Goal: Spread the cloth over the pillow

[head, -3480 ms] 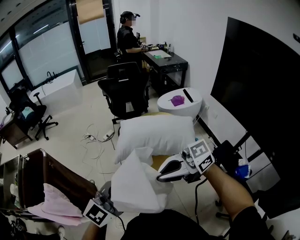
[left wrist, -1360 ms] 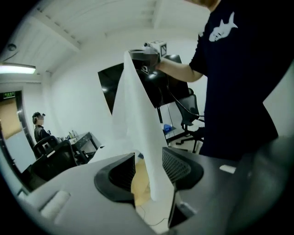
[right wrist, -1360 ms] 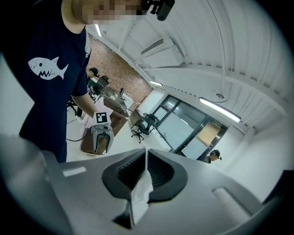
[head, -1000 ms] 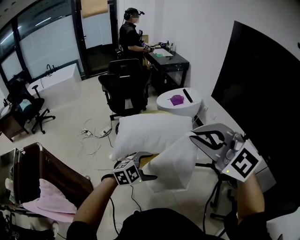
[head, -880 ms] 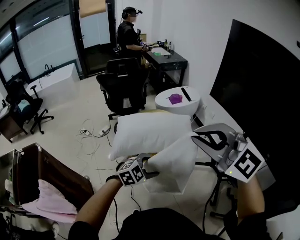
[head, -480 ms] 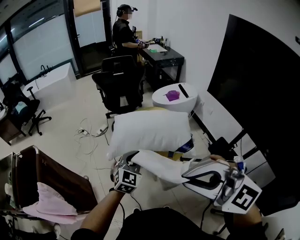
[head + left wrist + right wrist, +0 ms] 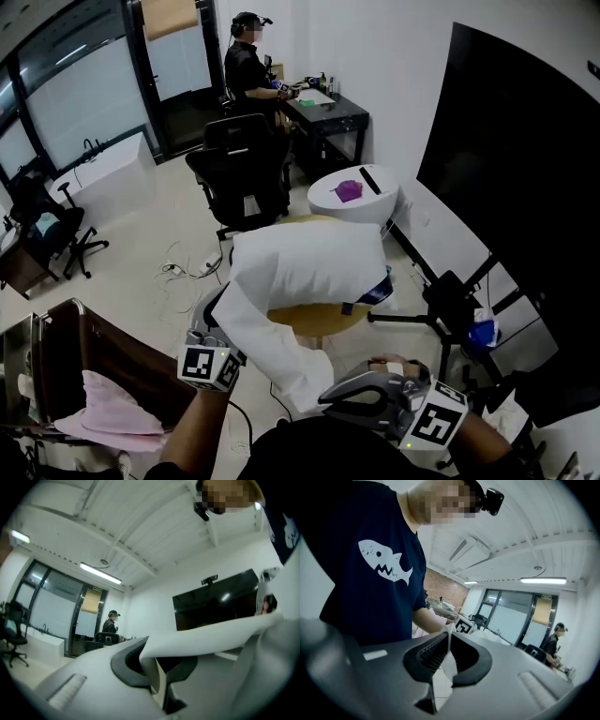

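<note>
The white pillow point(image 7: 309, 264) lies on a round yellowish stool point(image 7: 314, 321) in the middle of the head view. A white cloth point(image 7: 258, 333) hangs stretched in front of the pillow's left side, held between both grippers. My left gripper point(image 7: 214, 328) is at the cloth's left edge and is shut on the cloth point(image 7: 211, 630); its jaws point(image 7: 151, 657) pinch a fold. My right gripper point(image 7: 326, 401) is low, near my body, and is shut on a thin corner of the cloth point(image 7: 446, 666), which sticks out between its ribbed pads point(image 7: 431, 654).
A black office chair point(image 7: 246, 173) and a round white table point(image 7: 375, 202) with a purple item point(image 7: 349, 191) stand behind the pillow. A brown case holding pink fabric point(image 7: 103, 398) is at left. A black stand point(image 7: 441, 298) and a dark wall panel point(image 7: 525, 187) are at right. Cables point(image 7: 187, 272) lie on the floor.
The left gripper closed on the cloth's edge and drew it left and toward me. The right gripper sank low with its corner. The cloth went from bunched to stretched out.
</note>
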A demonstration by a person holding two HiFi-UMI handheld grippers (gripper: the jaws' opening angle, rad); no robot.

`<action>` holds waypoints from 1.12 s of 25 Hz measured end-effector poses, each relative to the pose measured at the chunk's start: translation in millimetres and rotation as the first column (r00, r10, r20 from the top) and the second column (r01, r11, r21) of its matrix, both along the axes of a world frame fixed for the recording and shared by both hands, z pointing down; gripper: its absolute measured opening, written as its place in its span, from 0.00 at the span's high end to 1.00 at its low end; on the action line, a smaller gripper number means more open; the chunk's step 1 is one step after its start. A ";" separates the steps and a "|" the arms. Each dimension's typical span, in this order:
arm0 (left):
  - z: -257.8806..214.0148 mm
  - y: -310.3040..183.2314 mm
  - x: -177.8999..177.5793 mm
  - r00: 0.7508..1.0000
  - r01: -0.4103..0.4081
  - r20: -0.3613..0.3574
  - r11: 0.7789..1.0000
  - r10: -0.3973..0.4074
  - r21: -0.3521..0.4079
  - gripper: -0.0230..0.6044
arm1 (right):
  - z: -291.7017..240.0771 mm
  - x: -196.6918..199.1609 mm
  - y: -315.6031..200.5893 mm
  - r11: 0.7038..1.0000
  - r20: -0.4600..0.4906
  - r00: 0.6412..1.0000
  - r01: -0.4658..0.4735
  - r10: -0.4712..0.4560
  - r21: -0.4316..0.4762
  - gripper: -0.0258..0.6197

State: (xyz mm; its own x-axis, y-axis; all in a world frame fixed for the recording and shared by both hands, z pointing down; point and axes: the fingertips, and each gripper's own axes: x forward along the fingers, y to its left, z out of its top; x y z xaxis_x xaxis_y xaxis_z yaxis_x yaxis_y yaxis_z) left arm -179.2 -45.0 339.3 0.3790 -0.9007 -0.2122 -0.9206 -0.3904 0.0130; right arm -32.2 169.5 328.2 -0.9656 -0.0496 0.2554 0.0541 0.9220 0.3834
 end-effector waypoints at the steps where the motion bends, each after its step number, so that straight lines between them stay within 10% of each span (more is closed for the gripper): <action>1: -10.2 3.9 -5.9 0.998 -0.015 -0.069 1.000 0.016 0.015 0.96 | 4.4 -3.7 1.0 1.000 0.003 1.000 0.013 -0.013 -0.025 0.91; 4: -41.5 19.3 -20.3 0.963 -0.095 -0.240 0.989 0.119 0.109 0.96 | 15.6 -8.2 -2.6 0.992 0.005 0.999 0.043 -0.042 -0.116 0.74; 11: -104.6 62.2 -45.4 0.817 -0.267 -0.409 0.895 0.406 0.356 0.96 | 28.2 0.3 -78.3 0.901 0.150 0.976 -0.080 0.157 -0.426 0.72; 19: -145.9 101.4 -44.7 0.793 -0.327 -0.331 0.816 0.512 0.476 0.96 | 44.2 7.4 -136.7 0.810 0.256 0.959 0.053 0.122 -0.584 0.68; 28: -184.8 141.9 -41.2 0.725 -0.447 -0.215 0.685 0.654 0.575 0.96 | 77.4 -22.2 -167.1 0.809 0.166 0.971 -0.043 0.172 -0.587 0.67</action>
